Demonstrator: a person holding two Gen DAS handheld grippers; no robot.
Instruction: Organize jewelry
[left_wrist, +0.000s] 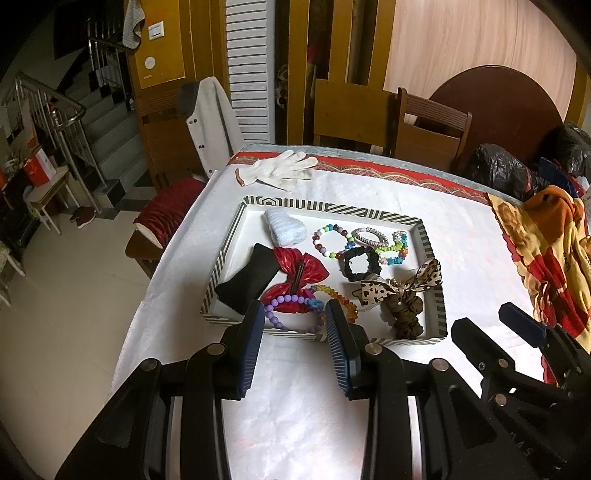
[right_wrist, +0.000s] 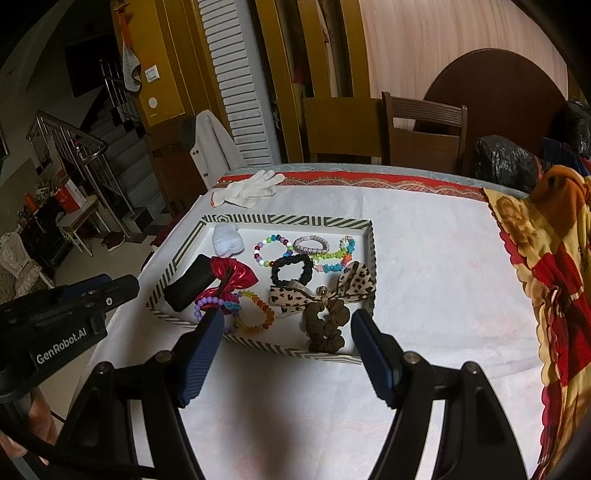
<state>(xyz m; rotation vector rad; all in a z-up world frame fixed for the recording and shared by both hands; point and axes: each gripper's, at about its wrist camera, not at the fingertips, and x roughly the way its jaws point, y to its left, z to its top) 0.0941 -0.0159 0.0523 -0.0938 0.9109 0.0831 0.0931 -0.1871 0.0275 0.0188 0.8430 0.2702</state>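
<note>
A striped-rim tray on the white tablecloth holds jewelry and hair accessories: a red bow clip, a purple bead bracelet, an amber bead bracelet, a leopard bow, a brown scrunchie, a black scrunchie and several bead bracelets. My left gripper is open and empty at the tray's near edge. My right gripper is open and empty, just before the tray's near rim.
A white glove lies at the table's far edge. A patterned orange blanket and black bags crowd the right side. Wooden chairs stand behind the table. The table's left edge drops to the floor.
</note>
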